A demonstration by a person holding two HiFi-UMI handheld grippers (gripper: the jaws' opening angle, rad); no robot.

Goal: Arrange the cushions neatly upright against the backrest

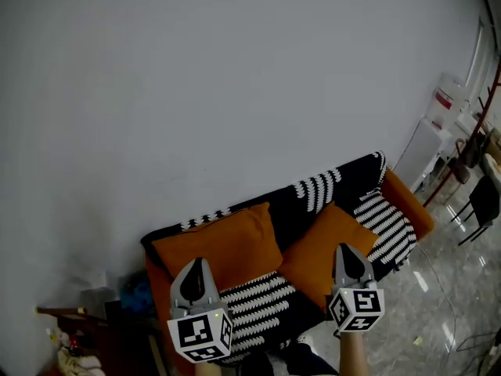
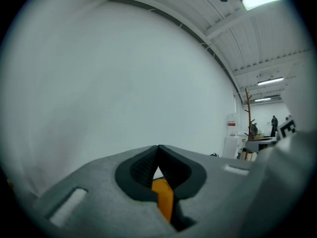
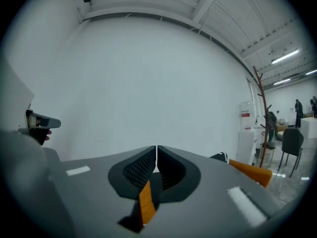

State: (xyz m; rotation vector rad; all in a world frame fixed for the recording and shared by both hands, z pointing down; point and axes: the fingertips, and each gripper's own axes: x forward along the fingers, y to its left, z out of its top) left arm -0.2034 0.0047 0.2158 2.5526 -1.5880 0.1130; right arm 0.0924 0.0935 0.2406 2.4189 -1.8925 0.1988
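Left orange cushion [image 1: 223,245] and right orange cushion [image 1: 322,251] are propped upright against the sofa backrest [image 1: 348,177], which is draped with a striped throw [image 1: 317,188]. Left gripper [image 1: 196,263] and right gripper [image 1: 350,249] are held closed and empty in front of the sofa.

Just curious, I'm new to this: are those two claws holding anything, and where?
Nothing is held: the left gripper and right gripper are both shut and empty.

Orange sofa [image 1: 416,215] with a throw and two cushions

A black-and-white patterned throw [image 1: 258,304] covers the seat and backrest, leaving one orange armrest bare. On the throw, the larger orange cushion [image 1: 223,245] and the smaller orange cushion [image 1: 317,251] lean against the backrest, just beside each other.
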